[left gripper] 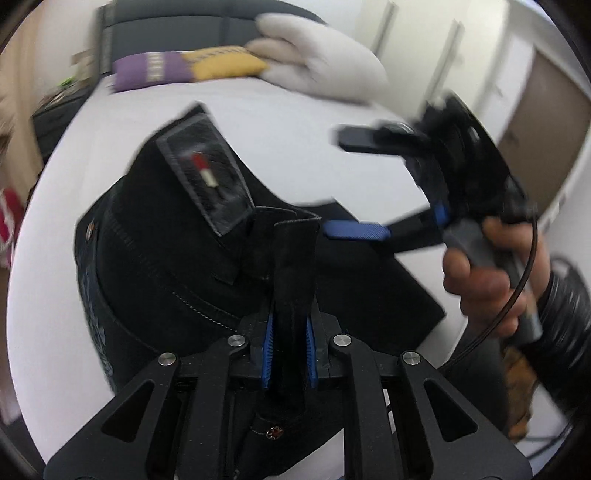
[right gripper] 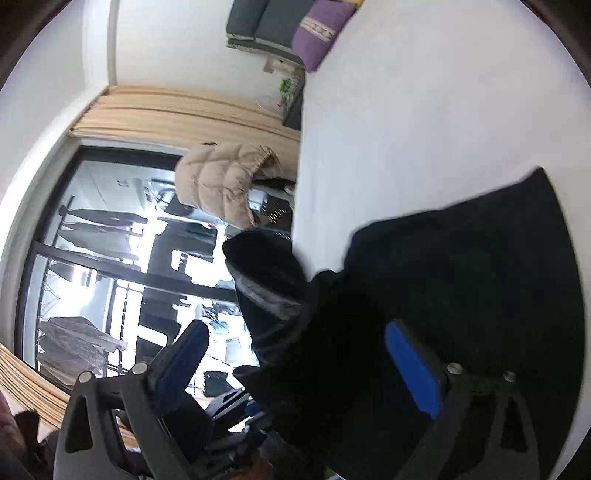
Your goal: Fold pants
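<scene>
Black pants (left gripper: 177,266) lie bunched on the white bed (left gripper: 288,110), a woven label patch (left gripper: 207,177) showing at the waistband. In the left wrist view my left gripper (left gripper: 291,328) is shut on a raised strip of the black waistband, squeezed between its blue pads. My right gripper (left gripper: 354,184) hovers at the right, held by a hand (left gripper: 480,280), its jaws wide apart over the pants' edge. In the right wrist view the right gripper (right gripper: 299,358) stands open; the black pants (right gripper: 461,277) fill the space ahead and between its fingers, but the pads (right gripper: 413,373) do not press on them.
A purple pillow (left gripper: 147,72), a yellow pillow (left gripper: 225,62) and a white one (left gripper: 317,62) lie at the bed's head against a dark headboard (left gripper: 166,26). Wardrobe doors (left gripper: 443,55) stand at the right. Beside the bed are a large window (right gripper: 110,258) and a beige jacket (right gripper: 225,181).
</scene>
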Demonstrator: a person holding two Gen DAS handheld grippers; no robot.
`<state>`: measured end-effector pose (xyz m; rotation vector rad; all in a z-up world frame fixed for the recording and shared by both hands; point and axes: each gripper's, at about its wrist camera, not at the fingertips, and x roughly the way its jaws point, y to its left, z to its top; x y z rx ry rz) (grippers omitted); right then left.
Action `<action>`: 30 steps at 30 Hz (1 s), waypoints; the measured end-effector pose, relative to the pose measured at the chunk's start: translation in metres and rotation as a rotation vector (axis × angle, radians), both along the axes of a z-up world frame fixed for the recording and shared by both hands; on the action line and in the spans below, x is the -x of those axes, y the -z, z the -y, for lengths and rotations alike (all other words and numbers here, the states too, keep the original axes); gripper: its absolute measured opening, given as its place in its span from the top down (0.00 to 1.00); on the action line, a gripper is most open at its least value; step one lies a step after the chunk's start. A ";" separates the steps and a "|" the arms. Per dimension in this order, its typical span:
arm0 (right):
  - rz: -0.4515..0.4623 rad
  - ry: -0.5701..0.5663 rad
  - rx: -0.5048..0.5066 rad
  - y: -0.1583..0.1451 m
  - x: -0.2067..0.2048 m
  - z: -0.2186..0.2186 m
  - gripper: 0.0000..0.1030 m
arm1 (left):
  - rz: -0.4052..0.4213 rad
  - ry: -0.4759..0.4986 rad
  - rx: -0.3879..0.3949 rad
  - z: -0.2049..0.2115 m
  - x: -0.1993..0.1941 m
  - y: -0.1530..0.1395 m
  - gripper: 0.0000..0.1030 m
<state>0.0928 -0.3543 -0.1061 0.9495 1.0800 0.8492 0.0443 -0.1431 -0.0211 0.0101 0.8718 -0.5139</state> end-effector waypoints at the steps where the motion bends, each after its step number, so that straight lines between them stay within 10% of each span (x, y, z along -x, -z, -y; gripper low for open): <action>1: -0.016 -0.006 0.012 0.006 0.000 0.000 0.04 | 0.004 0.031 -0.028 0.011 0.005 0.005 0.88; 6: -0.062 -0.043 0.028 0.026 0.007 -0.009 0.05 | 0.054 0.157 -0.157 0.052 0.016 0.026 0.89; 21: -0.053 -0.060 0.310 0.025 0.002 -0.001 0.82 | 0.252 0.305 -0.371 0.106 0.060 0.045 0.89; 30: -0.009 0.049 0.317 0.018 0.010 0.043 0.87 | 0.301 0.411 -0.354 0.119 0.084 0.047 0.92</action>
